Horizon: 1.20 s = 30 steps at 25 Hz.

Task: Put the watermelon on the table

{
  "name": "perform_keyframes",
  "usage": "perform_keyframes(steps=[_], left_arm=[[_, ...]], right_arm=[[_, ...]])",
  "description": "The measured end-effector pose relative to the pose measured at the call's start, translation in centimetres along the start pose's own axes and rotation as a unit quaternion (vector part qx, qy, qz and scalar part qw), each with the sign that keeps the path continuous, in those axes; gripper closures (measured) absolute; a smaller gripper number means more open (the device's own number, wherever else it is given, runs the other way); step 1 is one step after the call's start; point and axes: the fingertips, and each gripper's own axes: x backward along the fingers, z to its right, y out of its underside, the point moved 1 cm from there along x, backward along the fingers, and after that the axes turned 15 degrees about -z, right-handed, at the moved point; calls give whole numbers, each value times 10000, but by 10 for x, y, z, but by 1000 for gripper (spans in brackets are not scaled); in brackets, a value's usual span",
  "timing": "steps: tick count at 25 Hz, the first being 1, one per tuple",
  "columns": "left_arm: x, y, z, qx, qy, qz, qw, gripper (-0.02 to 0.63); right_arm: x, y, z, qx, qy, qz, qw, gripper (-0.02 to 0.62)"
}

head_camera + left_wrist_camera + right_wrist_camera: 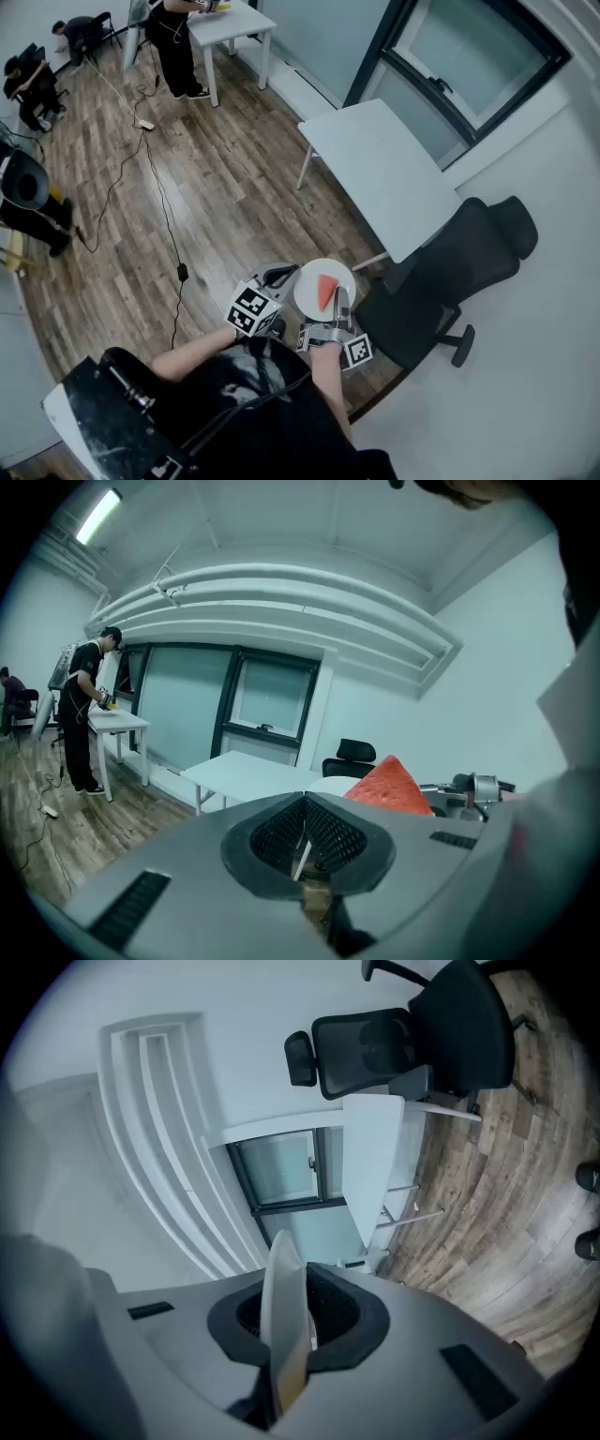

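Observation:
A red watermelon wedge [326, 291] lies on a round white plate [307, 292] held in the air over the wood floor. My right gripper [342, 303] is shut on the plate's near rim; in the right gripper view the plate [281, 1302] stands edge-on between its pads. My left gripper [284, 276] sits by the plate's left edge, shut with nothing between its pads [281, 834]. In the left gripper view the wedge [389, 787] rises just beyond the jaws on the right. The white table [384, 173] stands ahead of the plate.
A black office chair [450, 281] stands right of the plate, by the table's near corner. Cables [155, 178] run across the wood floor. A person [173, 37] stands at a second white table [230, 23] far back, and other people are at the far left.

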Motion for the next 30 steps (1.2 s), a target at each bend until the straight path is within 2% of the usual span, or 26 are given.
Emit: perform_keyframes(steps=[6,18,24,30], left_arm=[[-15,-10,9,-146,83,-21,9999,600],[-58,-19,21,8,-66,-34,10000,600],[-70,-28,4,192,-322,-2,9993,600],[-104,-53,-29,243,-358,-18,9991,600]], right_arm=[[3,-21,2,11,12,161,9999,565],[11,-63,12,-291,-112,169,9994,565],[-10,-81,19,-331,-64,6,9994,566],[-61,-110,25,-434,30,-77,9990,566]])
